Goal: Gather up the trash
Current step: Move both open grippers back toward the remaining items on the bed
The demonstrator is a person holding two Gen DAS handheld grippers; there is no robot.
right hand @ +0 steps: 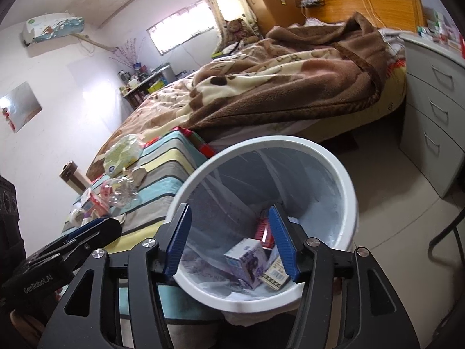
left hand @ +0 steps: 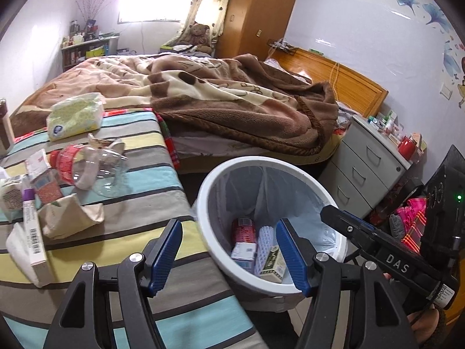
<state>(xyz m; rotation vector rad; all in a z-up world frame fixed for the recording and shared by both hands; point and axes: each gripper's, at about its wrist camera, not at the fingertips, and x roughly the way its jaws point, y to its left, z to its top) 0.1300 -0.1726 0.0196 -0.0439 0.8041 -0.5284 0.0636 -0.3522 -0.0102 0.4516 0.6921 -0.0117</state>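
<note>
Now both grippers hang over the bin (left hand: 203, 192), jaws wide, nothing held.
Boxes already lie inside the bin; the bottle (left hand: 87, 165) and wrappers wait on the striped cloth (left hand: 151, 186) left of it. Best swing the left gripper (left hand: 229, 257) to the bottle and pinch its crushed middle.

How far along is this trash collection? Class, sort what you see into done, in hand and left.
Done: the bin already holds a red can, a white-blue carton and a small green box. In hand: nothing; the left gripper and right gripper both hang open over the bin. Left: the crushed bottle, crumpled paper and small boxes on the striped surface.
</note>
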